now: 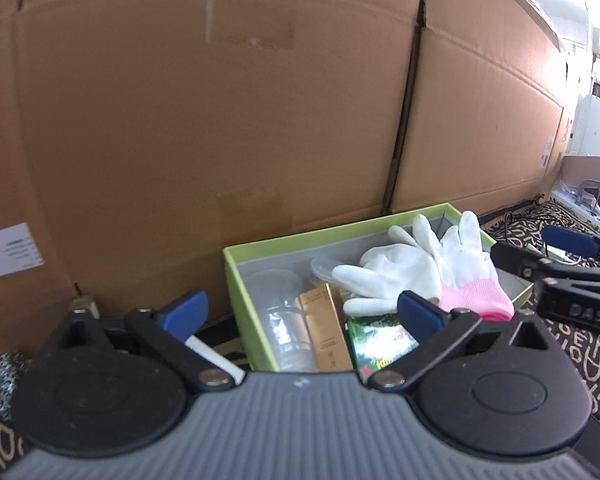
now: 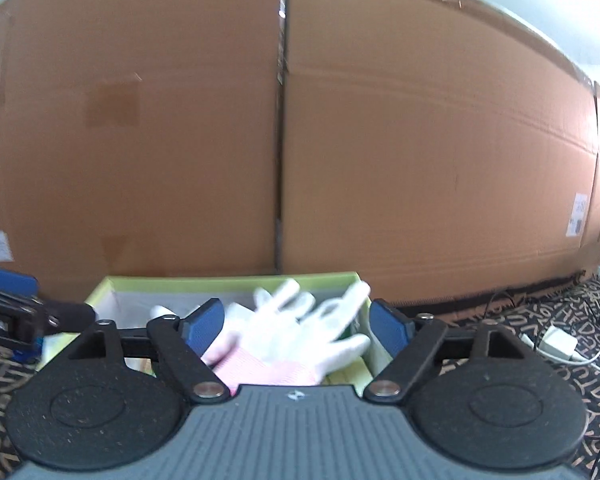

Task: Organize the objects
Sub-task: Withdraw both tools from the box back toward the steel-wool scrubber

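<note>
With its blue pads spread wide and nothing pressed between them, the left gripper [image 1: 302, 312] hangs at the near-left corner of the green box [image 1: 236, 276]. Between its fingers and just ahead lie a clear plastic container [image 1: 280, 312], a gold carton [image 1: 326, 328] and a green printed packet [image 1: 380, 340], packed side by side on the box floor. The white gloves [image 1: 416, 268] with pink cuffs sit ahead and to its right, draped over the other contents and reaching the box's far-right wall.

The right gripper [image 2: 296, 326] is open too — the gloves [image 2: 300, 328] lie in the gap between its pads, blurred, with neither pad visibly pressing on them. The box's right wall [image 2: 364, 308] runs just inside its right pad.

Straight ahead of both tools the big cardboard cartons [image 1: 220, 120] stand as a wall right behind the box's far rim, leaving no room that way. To the right gripper's right the patterned cloth [image 2: 540, 312] lies open, crossed by a white cable and adapter [image 2: 556, 342]. The two grippers are near each other — each shows at the edge of the other's view.
</note>
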Demonstrator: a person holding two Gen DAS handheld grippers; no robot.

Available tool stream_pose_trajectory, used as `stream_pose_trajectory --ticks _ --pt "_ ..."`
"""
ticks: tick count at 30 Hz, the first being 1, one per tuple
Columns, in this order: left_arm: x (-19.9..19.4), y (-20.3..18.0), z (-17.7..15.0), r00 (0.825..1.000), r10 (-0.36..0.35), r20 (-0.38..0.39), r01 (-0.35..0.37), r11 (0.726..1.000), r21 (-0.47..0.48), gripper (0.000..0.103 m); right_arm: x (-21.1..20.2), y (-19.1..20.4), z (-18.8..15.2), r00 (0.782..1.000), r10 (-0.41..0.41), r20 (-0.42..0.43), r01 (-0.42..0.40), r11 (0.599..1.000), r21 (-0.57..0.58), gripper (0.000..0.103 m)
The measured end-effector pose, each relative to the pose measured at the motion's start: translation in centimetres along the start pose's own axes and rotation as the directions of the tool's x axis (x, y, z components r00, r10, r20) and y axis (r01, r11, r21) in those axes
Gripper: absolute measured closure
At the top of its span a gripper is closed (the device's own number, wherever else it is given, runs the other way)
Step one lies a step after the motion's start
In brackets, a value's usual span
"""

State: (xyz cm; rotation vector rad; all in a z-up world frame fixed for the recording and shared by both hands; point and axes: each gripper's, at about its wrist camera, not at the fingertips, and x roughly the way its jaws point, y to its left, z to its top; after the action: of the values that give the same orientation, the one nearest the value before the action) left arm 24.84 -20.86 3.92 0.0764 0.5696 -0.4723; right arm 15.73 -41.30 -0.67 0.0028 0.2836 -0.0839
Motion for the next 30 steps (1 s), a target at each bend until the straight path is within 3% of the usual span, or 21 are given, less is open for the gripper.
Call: stream_pose_trajectory --ticks 6,12,18,24,26,30 --pt "-4.2 1.4 -1.4 0.997 0.081 -0.009 -0.082 0.996 -0.031 0.0 -4.4 2.9 -0.2 0.996 0.078 0.032 -0.077 0.997 -0.012 0.01" --pt "-8.8 4.3 -4.8 0.992 0.126 0.022 -0.124 0.99 -0.061 0.0 -6.3 6.0 -2.9 0.983 0.178 -0.034 -0.177 0.983 0.039 0.009" --pt "-12.5 8.6 -9.2 0.984 0.176 0.027 -0.171 0.977 -0.125 0.0 -7.0 10.8 -6.2 0.948 0.291 -0.132 -0.288 0.957 0.044 0.009" --pt "-14.0 13.5 -12.3 0.974 0.227 0.002 -0.224 0.961 -0.163 0.0 -6.4 15.4 -8.2 0.887 0.4 -0.23 -0.39 0.917 0.087 0.009" --pt "-14.1 15.2 -13.1 0.969 0.246 -0.009 -0.244 0.954 -0.172 0.0 -6.0 17.0 -8.6 0.879 0.399 -0.26 -0.391 0.916 0.083 0.009" --pt "-13.5 18.6 -13.4 0.964 0.263 -0.03 -0.264 0.942 -0.207 0.0 -5.6 20.0 -8.7 0.892 0.352 -0.284 -0.354 0.934 0.048 0.008"
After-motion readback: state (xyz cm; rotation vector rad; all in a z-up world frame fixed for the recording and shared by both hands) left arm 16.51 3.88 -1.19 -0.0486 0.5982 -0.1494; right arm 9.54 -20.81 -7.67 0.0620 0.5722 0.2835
